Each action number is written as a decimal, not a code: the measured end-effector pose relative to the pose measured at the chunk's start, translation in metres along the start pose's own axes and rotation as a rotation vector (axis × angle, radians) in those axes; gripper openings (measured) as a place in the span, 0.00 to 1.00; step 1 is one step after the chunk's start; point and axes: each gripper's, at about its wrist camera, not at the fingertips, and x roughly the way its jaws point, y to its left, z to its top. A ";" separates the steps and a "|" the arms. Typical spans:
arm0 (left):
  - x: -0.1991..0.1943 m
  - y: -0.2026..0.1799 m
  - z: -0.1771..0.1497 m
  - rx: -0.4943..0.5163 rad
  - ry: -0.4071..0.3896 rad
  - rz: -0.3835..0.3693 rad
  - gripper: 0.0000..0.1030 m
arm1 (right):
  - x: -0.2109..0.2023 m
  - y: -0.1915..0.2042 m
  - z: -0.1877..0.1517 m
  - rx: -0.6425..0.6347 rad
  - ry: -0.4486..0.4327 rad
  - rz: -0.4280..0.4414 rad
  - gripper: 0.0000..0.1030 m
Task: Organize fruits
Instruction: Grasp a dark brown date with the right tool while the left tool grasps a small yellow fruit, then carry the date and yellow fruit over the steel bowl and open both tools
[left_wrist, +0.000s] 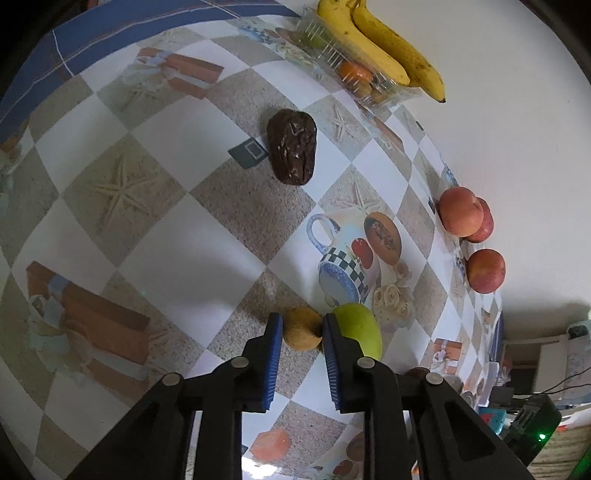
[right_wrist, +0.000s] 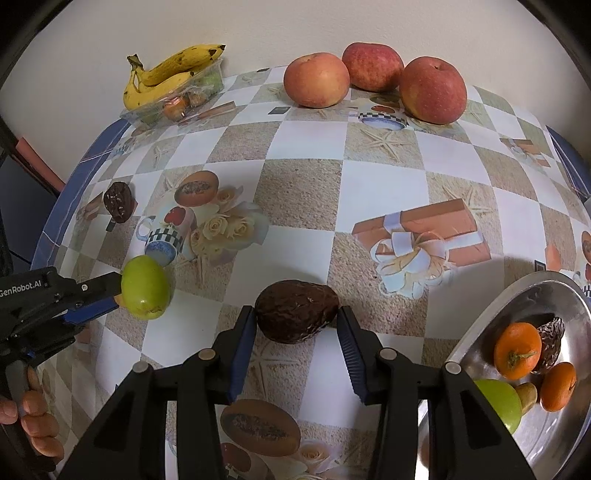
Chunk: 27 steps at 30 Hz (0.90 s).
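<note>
Meanwhile, on checkered tablecloth (right_wrist: 306, 155), left tongs (left_wrist: 301, 328) clamp kiwi (left_wrist: 301, 334), right tongs (right_wrist: 295, 317) pinch avocado (right_wrist: 295, 310)

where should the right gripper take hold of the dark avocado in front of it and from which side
Grip the dark avocado across its long axis ends, where the right gripper already brackets it. Come from above, tilted down: it lies flat on the tablecloth, so only its sides are free.
</note>
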 end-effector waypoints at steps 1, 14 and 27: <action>-0.001 0.001 0.000 0.001 -0.006 0.007 0.23 | -0.001 0.000 0.000 0.001 -0.001 0.000 0.45; -0.042 -0.034 0.000 0.140 -0.157 0.045 0.23 | -0.052 -0.026 0.004 0.084 -0.084 -0.033 0.45; -0.051 -0.122 -0.061 0.418 -0.127 -0.060 0.23 | -0.118 -0.092 -0.033 0.246 -0.124 -0.092 0.45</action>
